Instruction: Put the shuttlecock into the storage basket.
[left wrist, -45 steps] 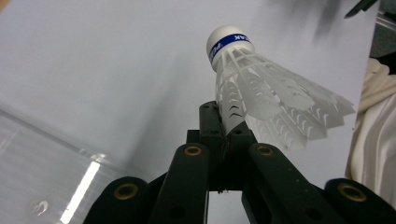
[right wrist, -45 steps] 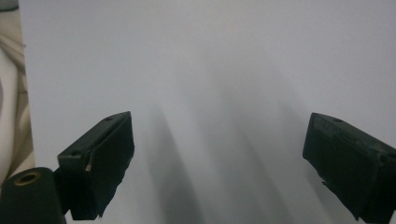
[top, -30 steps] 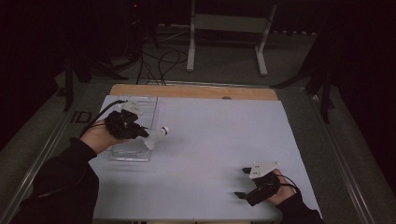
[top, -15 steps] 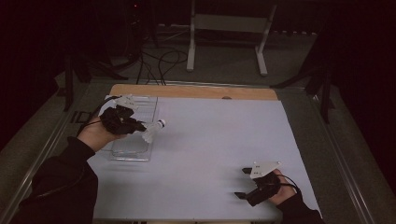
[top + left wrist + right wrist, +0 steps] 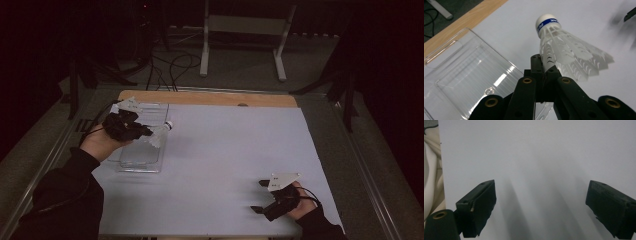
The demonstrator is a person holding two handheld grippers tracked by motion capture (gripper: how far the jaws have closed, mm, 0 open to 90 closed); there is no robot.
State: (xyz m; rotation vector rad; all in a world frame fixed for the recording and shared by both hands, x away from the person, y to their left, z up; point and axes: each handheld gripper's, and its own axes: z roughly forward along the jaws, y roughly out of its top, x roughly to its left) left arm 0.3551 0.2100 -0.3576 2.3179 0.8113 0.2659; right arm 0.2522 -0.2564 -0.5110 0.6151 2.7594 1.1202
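Pinching a white shuttlecock (image 5: 564,53) by the edge of its feather skirt, the left gripper (image 5: 544,72) has its jaws pressed together on the thin plastic, cork nose pointing up and away. In the high view the left gripper (image 5: 131,129) hovers over the clear tray (image 5: 127,162) that lies near the worktop's left edge, towards the far left corner, with the shuttlecock (image 5: 161,134) jutting past the tray's right wall over the white worktop (image 5: 235,150).

To do this well, I judge the hand should draw the shuttlecock back over the tray's middle and lower it close to the floor before letting go, since the light skirt could roll or catch on the rim if dropped from height.

The right gripper (image 5: 263,197) rests near the worktop's near right corner, well apart; the right gripper view shows its jaws spread wide with nothing between them (image 5: 539,202).

The left gripper view gives the exact pinch point and the blue band on the cork, too small in the high view; the high view alone gives where tray and hands lie on the worktop.
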